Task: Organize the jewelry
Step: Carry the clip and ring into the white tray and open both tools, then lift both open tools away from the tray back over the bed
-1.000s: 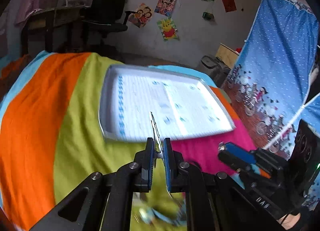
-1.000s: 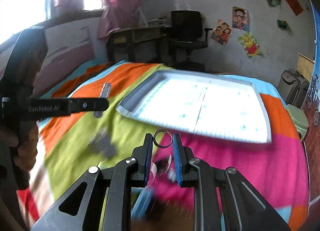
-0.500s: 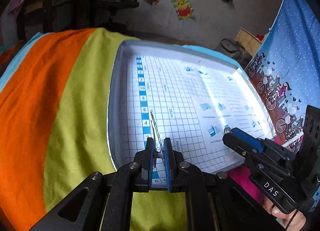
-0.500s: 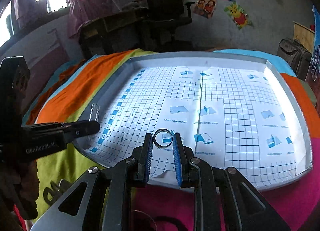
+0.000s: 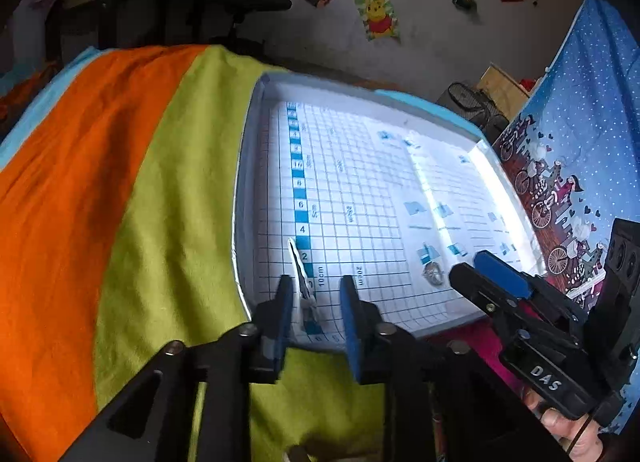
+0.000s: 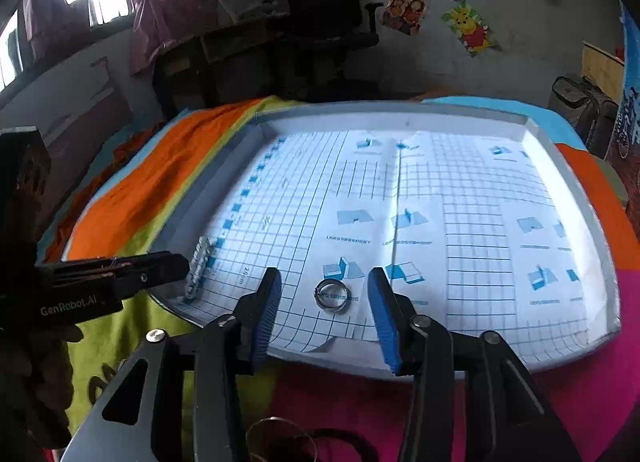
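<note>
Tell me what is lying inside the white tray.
The tray holds a blue-grid paper liner, a silver ring and a wavy hairpin. The liner hides the tray's floor.

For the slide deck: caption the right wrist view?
Right gripper opening above a silver ring lying on the white gridded tray.

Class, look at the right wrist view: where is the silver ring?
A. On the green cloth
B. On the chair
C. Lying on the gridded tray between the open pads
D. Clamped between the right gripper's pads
C: the ring lies flat on the tray, clear of both pads of the opening right gripper.
</note>
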`<state>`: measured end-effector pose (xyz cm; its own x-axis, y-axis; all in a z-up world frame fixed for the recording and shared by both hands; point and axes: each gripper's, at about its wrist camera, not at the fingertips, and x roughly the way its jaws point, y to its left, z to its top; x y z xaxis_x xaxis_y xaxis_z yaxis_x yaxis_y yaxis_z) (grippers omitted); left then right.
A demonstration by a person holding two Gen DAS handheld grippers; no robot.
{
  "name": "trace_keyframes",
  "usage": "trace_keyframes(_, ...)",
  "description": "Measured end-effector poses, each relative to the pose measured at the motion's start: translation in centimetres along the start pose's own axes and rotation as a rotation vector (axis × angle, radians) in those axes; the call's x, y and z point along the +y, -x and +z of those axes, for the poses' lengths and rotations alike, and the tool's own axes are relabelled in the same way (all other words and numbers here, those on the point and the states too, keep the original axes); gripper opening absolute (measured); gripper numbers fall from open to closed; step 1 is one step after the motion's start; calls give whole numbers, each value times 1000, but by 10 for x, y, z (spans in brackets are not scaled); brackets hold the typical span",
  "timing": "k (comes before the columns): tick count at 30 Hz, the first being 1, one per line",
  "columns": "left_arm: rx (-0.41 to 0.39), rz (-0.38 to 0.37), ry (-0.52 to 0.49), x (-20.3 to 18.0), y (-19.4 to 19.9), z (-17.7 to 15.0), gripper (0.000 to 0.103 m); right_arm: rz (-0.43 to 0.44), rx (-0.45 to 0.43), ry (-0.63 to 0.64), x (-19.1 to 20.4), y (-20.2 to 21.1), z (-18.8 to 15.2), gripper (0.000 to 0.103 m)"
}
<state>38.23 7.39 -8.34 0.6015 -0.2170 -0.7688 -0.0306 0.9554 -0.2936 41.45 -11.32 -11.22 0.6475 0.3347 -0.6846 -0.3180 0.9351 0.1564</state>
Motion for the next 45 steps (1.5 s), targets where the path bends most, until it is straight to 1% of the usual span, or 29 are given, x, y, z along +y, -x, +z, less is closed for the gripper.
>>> trace_keyframes(1,-16,1,-2,-1,4,-1,36,-4,-16,-4,-1,6,0,53)
trace_keyframes(3,-71,3,-6,-3,20,-6,65,-1,-57,-10,-4,22,-1,59)
trace_keyframes(4,-108,2,-2,-3,31,-10,71,2,-73,-13,-5,30,-1,64)
trace_keyframes(5,-158,-5,6,-4,45,-15,77,1,-92,-17,-5,39,-1,67)
trace_keyframes(6,-177,-11,10,-5,51,-17,83,3,-112,-19,-6,48,-2,72)
trace_keyframes(7,-203,-16,12,-5,61,-20,88,1,-131,-20,-6,58,-2,78)
trace_keyframes(8,-232,-17,9,-7,73,-25,96,-1,-153,-24,-6,68,-4,81)
trace_keyframes(9,-256,-14,6,-8,82,-29,103,4,-178,-29,-5,80,-6,87)
trace_keyframes(10,-299,-6,2,-10,97,-36,103,5,-202,-30,-4,91,-9,92)
trace_keyframes(11,-328,-7,-1,-11,108,-41,103,2,-220,-27,-4,100,-12,95)
trace_keyframes(12,-342,-8,-3,-12,114,-43,103,-5,-243,-16,-1,111,-16,100)
trace_keyframes(13,-362,-7,-8,-14,123,-49,103,-14,-265,-4,3,121,-20,102)
trace_keyframes(15,-418,8,-30,-18,144,-64,103,-18,-303,19,8,141,-31,102)
trace_keyframes(16,-433,15,-40,-20,148,-69,103,-21,-317,24,11,149,-36,102)
trace_keyframes(18,-468,53,-76,-26,166,-88,103,-26,-346,27,15,167,-47,102)
trace_keyframes(19,-475,62,-81,-27,171,-92,103,-31,-358,27,17,176,-52,102)
trace_keyframes(20,-485,74,-88,-29,180,-102,103,-36,-374,26,18,184,-58,102)
trace_keyframes(24,-512,83,-91,-35,205,-130,103,-58,-425,18,23,225,-86,102)
trace_keyframes(28,-547,70,-116,-45,230,-156,103,-89,-464,32,28,263,-110,102)
trace_keyframes(31,-566,80,-134,-51,246,-172,103,-108,-483,34,31,289,-124,102)
trace_keyframes(37,-579,98,-141,-60,271,-202,103,-124,-499,20,32,326,-147,102)
trace_keyframes(42,-566,107,-156,-67,281,-224,103,-129,-492,13,33,341,-168,102)
trace_keyframes(45,-567,110,-182,-73,285,-236,103,-136,-483,11,32,348,-179,102)
